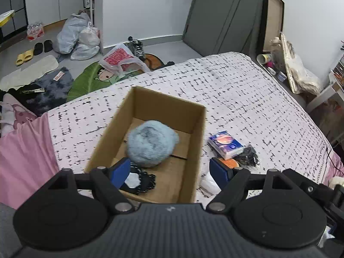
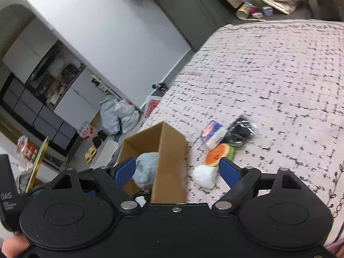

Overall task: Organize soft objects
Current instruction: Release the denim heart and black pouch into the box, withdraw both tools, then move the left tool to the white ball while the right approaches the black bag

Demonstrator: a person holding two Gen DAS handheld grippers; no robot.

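Note:
An open cardboard box [image 1: 200,133] stands on the bed and holds a fluffy light-blue ball [image 1: 151,143] and a black-and-white item [image 1: 142,181]. Right of the box lie a tissue pack [image 1: 225,144], a black packet [image 1: 249,153], an orange slice-shaped toy [image 1: 230,162] and a white soft object [image 1: 209,181]. My left gripper [image 1: 172,169] is open and empty above the box's near end. My right gripper [image 2: 177,169] is open and empty above the box [image 2: 169,163]. In the right wrist view the orange toy [image 2: 217,154], white object [image 2: 204,176], tissue pack [image 2: 212,134] and black packet [image 2: 241,132] lie beside the box.
The bed [image 1: 236,90] has a pink cover with black dashes. A pink cloth [image 1: 23,154] hangs at its left edge. The floor beyond holds bags [image 1: 75,36], slippers [image 1: 23,57], mats [image 1: 86,81] and a cabinet [image 2: 43,99].

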